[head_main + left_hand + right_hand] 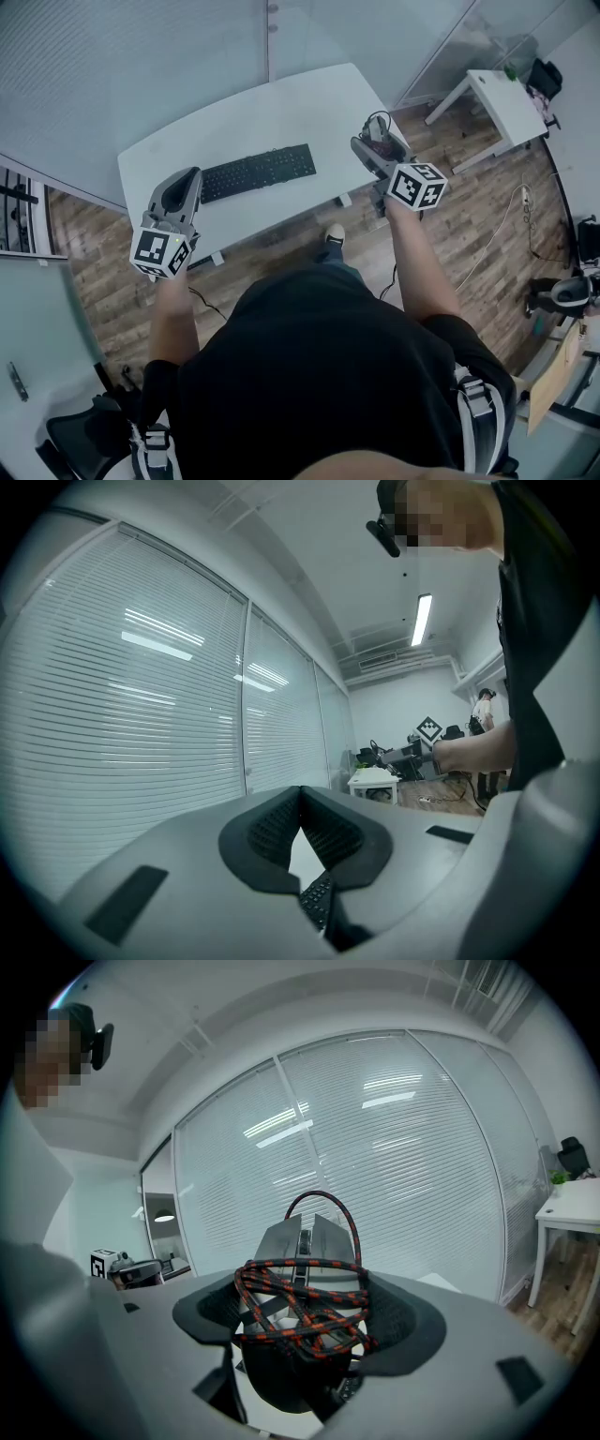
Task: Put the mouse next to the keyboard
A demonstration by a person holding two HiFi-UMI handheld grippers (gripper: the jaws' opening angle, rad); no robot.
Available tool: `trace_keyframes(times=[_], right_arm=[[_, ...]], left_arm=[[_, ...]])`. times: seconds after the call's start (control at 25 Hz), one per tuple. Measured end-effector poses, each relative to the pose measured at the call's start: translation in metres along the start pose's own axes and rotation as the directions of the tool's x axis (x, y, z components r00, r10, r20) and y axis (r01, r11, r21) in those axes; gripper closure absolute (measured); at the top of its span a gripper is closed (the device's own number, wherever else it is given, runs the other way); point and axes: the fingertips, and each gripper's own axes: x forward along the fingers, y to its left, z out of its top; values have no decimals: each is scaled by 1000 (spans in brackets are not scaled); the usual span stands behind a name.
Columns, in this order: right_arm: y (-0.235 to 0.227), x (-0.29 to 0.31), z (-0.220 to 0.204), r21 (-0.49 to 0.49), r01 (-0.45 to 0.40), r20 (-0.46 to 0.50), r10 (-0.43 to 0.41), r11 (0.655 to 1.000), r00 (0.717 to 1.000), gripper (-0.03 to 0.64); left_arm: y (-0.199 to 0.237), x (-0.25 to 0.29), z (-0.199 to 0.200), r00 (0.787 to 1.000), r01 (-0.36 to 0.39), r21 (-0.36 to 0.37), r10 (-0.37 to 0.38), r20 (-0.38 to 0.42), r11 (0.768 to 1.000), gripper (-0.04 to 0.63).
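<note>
A black short-sleeved top (328, 375) is worn. The left gripper (190, 176) and right gripper (364, 150) are moulded in grey, each capped by a white cube (161, 251) printed with black square markers; black ribbed pads (272, 829) are fitted inside.

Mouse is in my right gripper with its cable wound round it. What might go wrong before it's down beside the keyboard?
1. The cable lies in loose loops round the mouse held by the right gripper; on release a loop may catch and drag the mouse.
2. That gripper hangs near the right end of the desk, apart from the keyboard; set down there, the mouse could slip off the edge.
</note>
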Motion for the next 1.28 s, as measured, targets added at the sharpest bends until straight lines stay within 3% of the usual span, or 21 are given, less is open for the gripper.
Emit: trace_keyframes(times=[0.4, 0.84, 1.28], right_arm=[[-42, 14, 18, 5, -34, 0, 34, 999, 999, 216], [-64, 23, 28, 3, -79, -5, 79, 997, 997, 216], [-114, 35, 45, 18, -101, -13, 101, 995, 995, 216]], left_arm=[[6, 20, 19, 997, -75, 4, 75, 7, 997, 573], [-13, 39, 19, 995, -97, 15, 97, -11, 995, 574], [-25, 84, 29, 992, -121, 15, 121, -25, 993, 572]])
